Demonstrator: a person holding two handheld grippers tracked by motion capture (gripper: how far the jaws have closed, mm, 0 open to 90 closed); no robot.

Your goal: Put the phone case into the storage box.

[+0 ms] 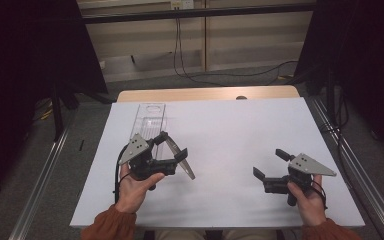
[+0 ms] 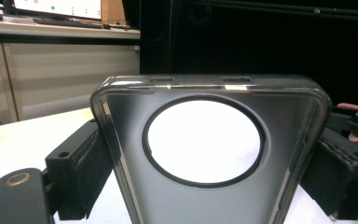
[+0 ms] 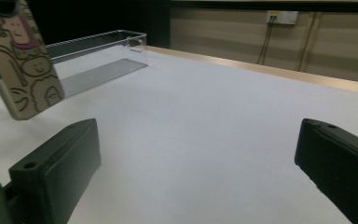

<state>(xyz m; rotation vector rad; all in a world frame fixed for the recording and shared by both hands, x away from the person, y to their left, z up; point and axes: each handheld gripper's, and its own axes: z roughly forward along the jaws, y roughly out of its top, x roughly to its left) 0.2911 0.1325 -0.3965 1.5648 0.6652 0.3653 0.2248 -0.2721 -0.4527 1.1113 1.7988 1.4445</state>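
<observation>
Phone case (image 1: 178, 156), translucent with a round camera cut-out, was clamped across its width between the jaws of the left gripper (image 1: 172, 151), its long axis running out ahead of that gripper and lifted off the white table (image 1: 230, 130). A clear plastic tray (image 1: 149, 120) lay just beyond that gripper, in line with it and far nearer to it than to the right gripper (image 1: 267, 167). Off to the case's right, well apart, the right gripper sat with its jaws spread wide and nothing between them.
</observation>
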